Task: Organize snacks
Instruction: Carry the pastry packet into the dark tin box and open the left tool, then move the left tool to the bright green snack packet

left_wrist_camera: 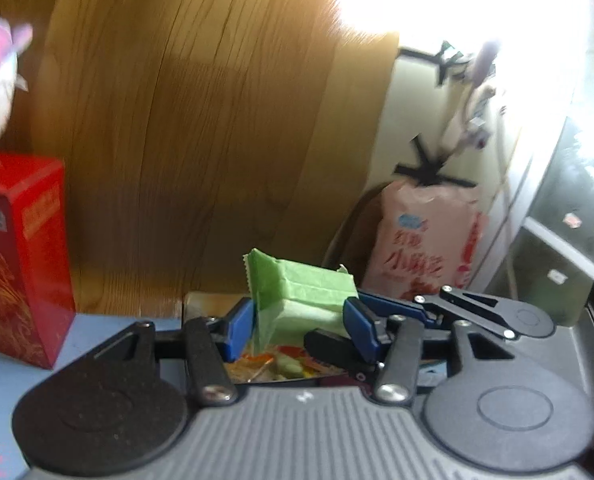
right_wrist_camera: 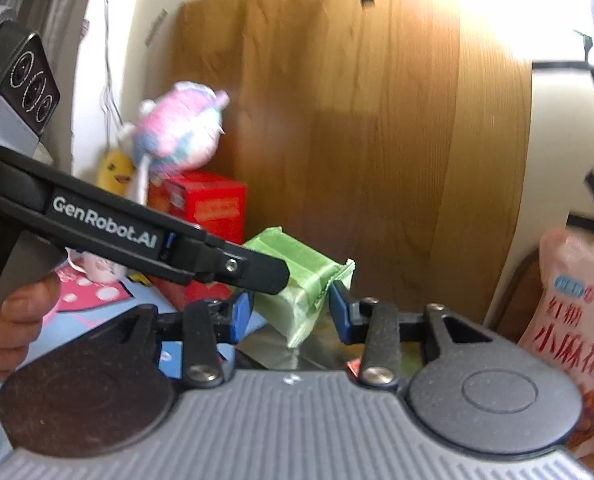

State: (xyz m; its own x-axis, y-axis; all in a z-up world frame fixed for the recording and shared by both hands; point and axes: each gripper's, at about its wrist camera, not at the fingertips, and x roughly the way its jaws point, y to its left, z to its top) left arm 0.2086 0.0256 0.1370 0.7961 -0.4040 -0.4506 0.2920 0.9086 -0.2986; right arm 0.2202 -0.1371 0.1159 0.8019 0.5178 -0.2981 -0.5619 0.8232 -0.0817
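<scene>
A green wrapped snack packet is held in the air between the blue pads of my left gripper, which is shut on it. The same packet shows in the right wrist view, with the left gripper's black arm reaching in from the left. My right gripper is open, its blue pads on either side of the packet's lower end with a gap on the right. Below the packet lies a shiny container with colourful snack packs.
A red box stands at the left on a blue mat, also in the right wrist view, with a pink plush toy on top. A pink snack bag stands at the right. A wooden board leans behind.
</scene>
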